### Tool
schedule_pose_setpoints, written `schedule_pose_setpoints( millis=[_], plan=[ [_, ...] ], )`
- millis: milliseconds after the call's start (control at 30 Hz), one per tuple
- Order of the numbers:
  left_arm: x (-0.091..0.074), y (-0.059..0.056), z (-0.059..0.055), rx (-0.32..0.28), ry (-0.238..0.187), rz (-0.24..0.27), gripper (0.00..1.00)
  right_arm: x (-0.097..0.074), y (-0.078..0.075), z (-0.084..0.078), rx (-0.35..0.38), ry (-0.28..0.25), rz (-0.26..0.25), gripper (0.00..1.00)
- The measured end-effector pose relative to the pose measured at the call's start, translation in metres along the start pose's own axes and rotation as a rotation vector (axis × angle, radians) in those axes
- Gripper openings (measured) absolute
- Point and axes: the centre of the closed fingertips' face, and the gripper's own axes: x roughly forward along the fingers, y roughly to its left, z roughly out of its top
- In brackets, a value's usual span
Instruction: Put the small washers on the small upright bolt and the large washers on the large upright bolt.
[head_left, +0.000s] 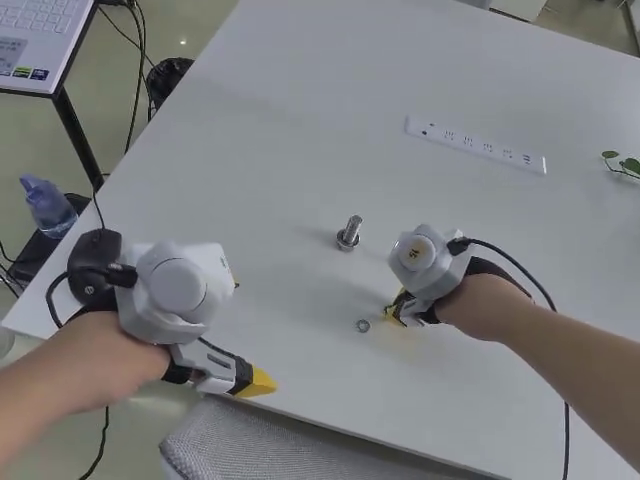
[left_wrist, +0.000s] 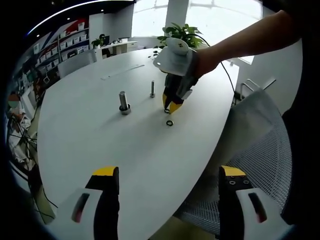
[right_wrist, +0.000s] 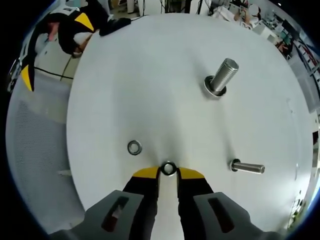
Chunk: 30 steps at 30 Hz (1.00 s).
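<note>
A large upright bolt (head_left: 349, 232) (right_wrist: 220, 77) stands mid-table with a washer around its base. The small bolt (right_wrist: 247, 167) (left_wrist: 152, 89) stands a little beyond it. My right gripper (right_wrist: 168, 172) (head_left: 398, 312) (left_wrist: 170, 106) points down at the tabletop, its yellow-tipped jaws shut on a washer (right_wrist: 168, 169) lying on the surface. A second washer (right_wrist: 134, 147) (head_left: 362, 325) (left_wrist: 169, 123) lies loose just beside those jaws. My left gripper (left_wrist: 169, 172) (head_left: 250, 380) hovers over the table's near edge, jaws wide open with nothing between them.
A white power strip (head_left: 475, 143) lies at the back right of the white table (head_left: 300, 120). A grey mesh chair (head_left: 260, 440) sits under the near edge. A laptop (head_left: 30, 40) and a bottle (head_left: 45, 205) are off to the left.
</note>
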Motion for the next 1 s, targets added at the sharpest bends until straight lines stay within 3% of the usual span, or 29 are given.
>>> schedule_pose_setpoints(
  millis=[167,633,1000],
  plan=[
    [0.0001,0.0006,-0.0008,-0.006,-0.001,0.003,0.81,0.0000,0.0005,0.0000,0.009,0.003,-0.004,0.15],
    [-0.0034,-0.0011,-0.0021,-0.013,0.003,0.010,0.80,0.0005,0.0008,0.0003,0.008,0.088,-0.002,0.13],
    [-0.0057,0.0019,-0.0042,-0.025,0.004,0.030,0.80,-0.0007,0.0011,0.0002,0.044,0.058,0.021,0.12]
  ],
)
